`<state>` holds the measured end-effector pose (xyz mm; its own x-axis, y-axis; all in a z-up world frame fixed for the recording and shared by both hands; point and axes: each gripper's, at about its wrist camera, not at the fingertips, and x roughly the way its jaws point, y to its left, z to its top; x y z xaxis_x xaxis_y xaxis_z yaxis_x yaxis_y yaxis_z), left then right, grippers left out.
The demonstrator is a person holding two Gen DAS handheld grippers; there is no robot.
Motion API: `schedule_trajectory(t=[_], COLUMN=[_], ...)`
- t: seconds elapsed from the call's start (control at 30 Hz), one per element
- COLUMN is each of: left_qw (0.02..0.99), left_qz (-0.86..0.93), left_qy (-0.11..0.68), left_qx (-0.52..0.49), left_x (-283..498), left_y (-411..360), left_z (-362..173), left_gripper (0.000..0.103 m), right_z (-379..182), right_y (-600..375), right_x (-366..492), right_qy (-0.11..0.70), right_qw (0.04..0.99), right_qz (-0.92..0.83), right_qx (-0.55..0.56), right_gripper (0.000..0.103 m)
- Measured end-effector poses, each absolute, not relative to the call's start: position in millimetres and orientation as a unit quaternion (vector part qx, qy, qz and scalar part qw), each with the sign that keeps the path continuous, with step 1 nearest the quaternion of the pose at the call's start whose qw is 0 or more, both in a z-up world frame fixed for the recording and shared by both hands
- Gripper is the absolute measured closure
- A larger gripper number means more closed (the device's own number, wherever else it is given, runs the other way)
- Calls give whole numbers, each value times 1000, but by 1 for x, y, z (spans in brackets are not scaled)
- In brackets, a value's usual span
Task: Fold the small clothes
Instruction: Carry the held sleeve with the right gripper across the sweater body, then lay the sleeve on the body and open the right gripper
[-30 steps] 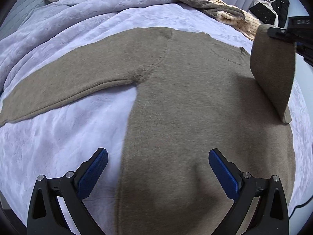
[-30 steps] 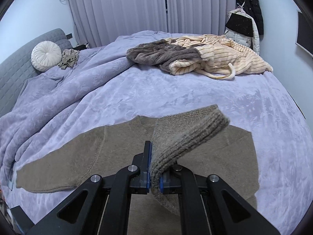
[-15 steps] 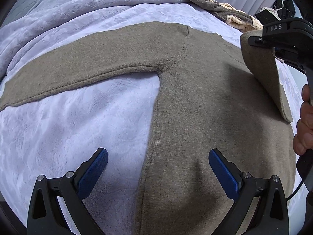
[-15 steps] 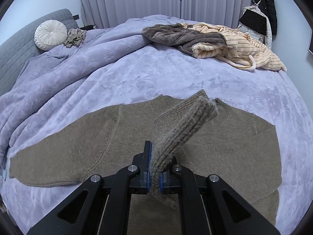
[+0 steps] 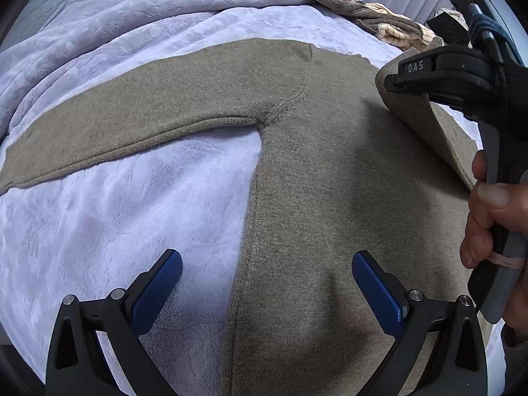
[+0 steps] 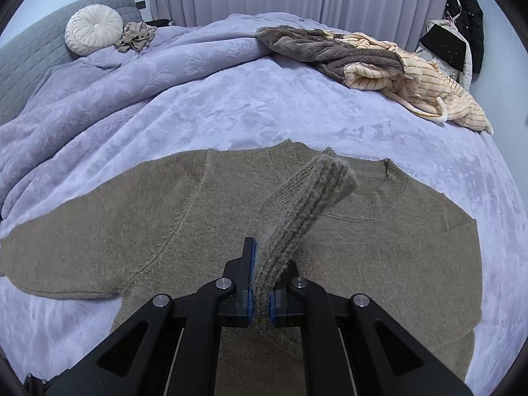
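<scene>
A taupe knit sweater (image 5: 330, 181) lies flat on the lilac bedspread (image 5: 99, 214), its left sleeve (image 5: 148, 112) stretched out to the left. My left gripper (image 5: 267, 280) is open and empty, low over the sweater's left side seam near the hem. My right gripper (image 6: 260, 293) is shut on the ribbed cuff of the right sleeve (image 6: 303, 204) and holds it up over the sweater's chest (image 6: 198, 231), below the neckline (image 6: 363, 211). The right gripper (image 5: 392, 82) and lifted sleeve (image 5: 415, 112) also show in the left wrist view.
A heap of brown and cream striped clothes (image 6: 373, 62) lies at the far right of the bed. A round white cushion (image 6: 94, 29) and a small beige garment (image 6: 137, 36) sit by the grey headboard (image 6: 29, 56). Dark coats (image 6: 462, 33) hang at the right wall.
My right gripper has carried the sleeve cuff leftward over the sweater body. My left gripper has shifted slightly; it stays open.
</scene>
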<state>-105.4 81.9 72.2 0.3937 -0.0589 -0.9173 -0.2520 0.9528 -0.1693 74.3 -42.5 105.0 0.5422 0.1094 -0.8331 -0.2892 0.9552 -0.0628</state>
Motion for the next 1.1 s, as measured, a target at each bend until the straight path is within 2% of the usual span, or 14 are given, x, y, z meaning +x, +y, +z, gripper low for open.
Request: schedule_trajectory(t=[0.6, 0.83, 1.0, 1.1], left_qw=[819, 819, 818, 819], left_qz=[60, 59, 59, 58], left_qy=[551, 551, 551, 550], left_qx=[-149, -150, -151, -153], left_x=[-104, -104, -105, -105], left_y=[88, 90, 91, 92], left_z=[68, 65, 64, 64], left_gripper=[0, 0, 0, 0], right_z=[65, 27, 20, 23], right_y=[11, 39, 46, 50], right_x=[55, 34, 28, 27], right_qy=[434, 391, 372, 371], right_qw=[842, 786, 771, 766], right_qz=[88, 63, 57, 59], right_qx=[-310, -475, -514, -522], right_gripper=[96, 96, 94, 86])
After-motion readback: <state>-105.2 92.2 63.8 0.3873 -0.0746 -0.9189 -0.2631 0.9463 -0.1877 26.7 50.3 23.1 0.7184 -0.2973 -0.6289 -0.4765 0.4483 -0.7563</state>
